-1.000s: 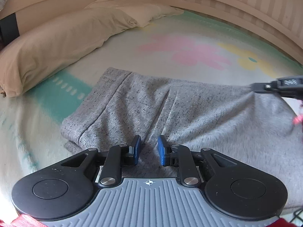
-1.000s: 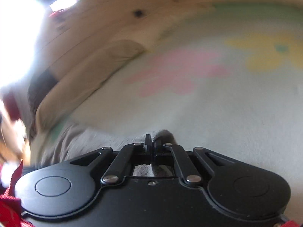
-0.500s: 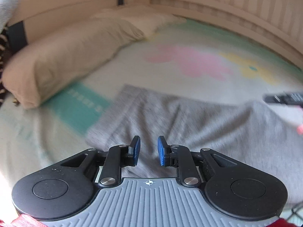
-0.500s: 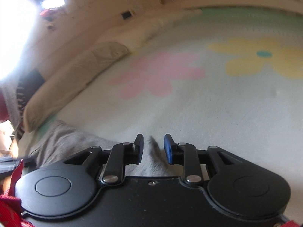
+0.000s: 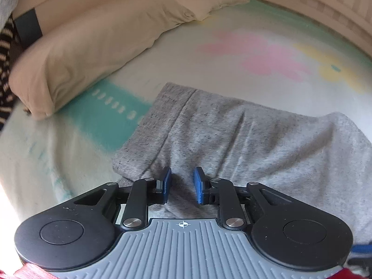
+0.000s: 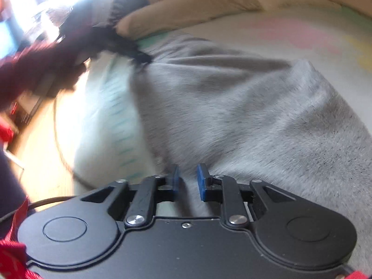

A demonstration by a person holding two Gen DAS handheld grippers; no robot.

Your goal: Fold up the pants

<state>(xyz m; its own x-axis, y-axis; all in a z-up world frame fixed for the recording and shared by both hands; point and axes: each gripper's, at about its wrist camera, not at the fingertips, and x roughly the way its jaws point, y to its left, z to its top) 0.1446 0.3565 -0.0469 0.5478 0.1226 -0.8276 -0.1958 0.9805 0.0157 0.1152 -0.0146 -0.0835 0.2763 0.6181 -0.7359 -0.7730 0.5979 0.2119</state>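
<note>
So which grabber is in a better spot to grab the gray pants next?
Probably the left gripper: it hangs open right over the near edge of the gray pants. The right gripper is open over them too, but its view is blurred.

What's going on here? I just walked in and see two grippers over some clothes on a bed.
A person with a handheld gripper in each hand is folding grey pants laid on a flower-print bedspread, near a beige pillow. Right now neither gripper holds the fabric: the left gripper and the right gripper each hover low over the pants with jaws open. The pants lie bunched with some wrinkles, so the folding does not look finished.
</note>
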